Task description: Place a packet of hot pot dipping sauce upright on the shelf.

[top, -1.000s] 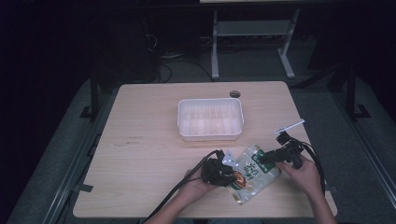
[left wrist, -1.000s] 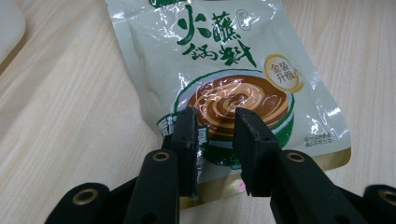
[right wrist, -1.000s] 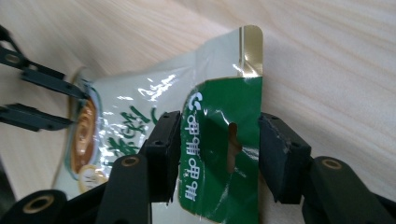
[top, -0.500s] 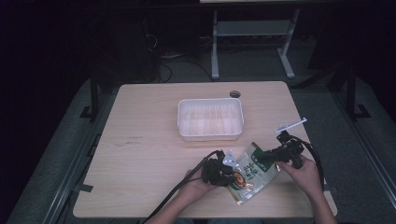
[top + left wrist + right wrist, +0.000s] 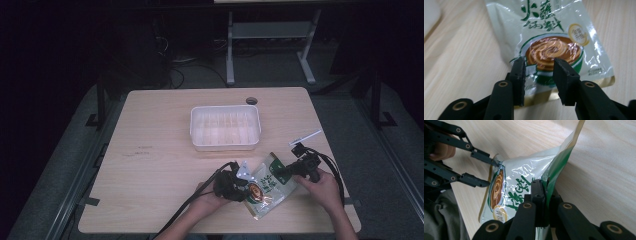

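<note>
In the left gripper view, the glossy white-and-green printed plastic pouch (image 5: 554,47) runs off the top edge, and its lower edge is hidden behind the left gripper (image 5: 539,75) and its black fingers (image 5: 518,75). A blurred white shape (image 5: 430,15) is cut off at the upper left corner. In the right gripper view, the pouch's lower edge is hidden behind the right gripper (image 5: 543,202). From the high view, the pouch's print is too small to read.
</note>
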Demonstrator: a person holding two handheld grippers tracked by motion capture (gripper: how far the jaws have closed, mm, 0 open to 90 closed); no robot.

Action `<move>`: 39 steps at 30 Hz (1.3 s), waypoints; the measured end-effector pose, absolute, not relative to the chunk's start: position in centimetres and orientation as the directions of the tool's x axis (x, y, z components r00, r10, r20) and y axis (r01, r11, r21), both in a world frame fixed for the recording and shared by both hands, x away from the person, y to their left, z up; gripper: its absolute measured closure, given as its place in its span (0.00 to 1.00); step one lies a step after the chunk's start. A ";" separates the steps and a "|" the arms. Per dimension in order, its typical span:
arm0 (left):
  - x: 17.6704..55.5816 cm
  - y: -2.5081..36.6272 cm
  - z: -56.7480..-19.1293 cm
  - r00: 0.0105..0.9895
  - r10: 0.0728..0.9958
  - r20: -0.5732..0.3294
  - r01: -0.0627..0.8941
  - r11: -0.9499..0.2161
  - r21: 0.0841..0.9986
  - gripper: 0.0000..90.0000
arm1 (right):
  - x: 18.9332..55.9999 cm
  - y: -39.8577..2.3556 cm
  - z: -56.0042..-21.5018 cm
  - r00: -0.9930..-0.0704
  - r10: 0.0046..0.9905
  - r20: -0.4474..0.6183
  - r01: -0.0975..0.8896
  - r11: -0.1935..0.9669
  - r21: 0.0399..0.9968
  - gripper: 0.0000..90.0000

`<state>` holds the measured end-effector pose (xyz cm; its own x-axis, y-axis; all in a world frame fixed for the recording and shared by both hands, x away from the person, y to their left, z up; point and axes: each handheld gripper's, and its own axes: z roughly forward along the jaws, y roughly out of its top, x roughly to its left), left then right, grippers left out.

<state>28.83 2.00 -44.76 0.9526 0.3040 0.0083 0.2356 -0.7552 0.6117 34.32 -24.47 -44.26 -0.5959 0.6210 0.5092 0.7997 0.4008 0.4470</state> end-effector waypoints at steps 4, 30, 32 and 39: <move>28.7 3.2 -44.5 0.948 0.319 0.011 0.241 -0.737 0.631 0.66 | 34.2 -24.5 -44.0 -0.592 0.619 0.516 0.802 0.389 0.454 0.99; 26.6 12.1 -44.2 0.912 0.407 0.052 0.272 -0.694 0.667 0.49 | 32.7 -22.2 -37.4 -0.655 0.571 0.494 0.743 0.370 0.558 1.00; 26.4 12.7 -44.1 0.909 0.412 0.055 0.273 -0.692 0.669 0.48 | 32.7 -21.8 -36.8 -0.665 0.569 0.483 0.734 0.380 0.563 1.00; 25.7 14.9 -43.2 0.904 0.420 0.081 0.260 -0.690 0.676 0.45 | 32.4 -20.2 -34.5 -0.691 0.558 0.459 0.711 0.410 0.572 1.00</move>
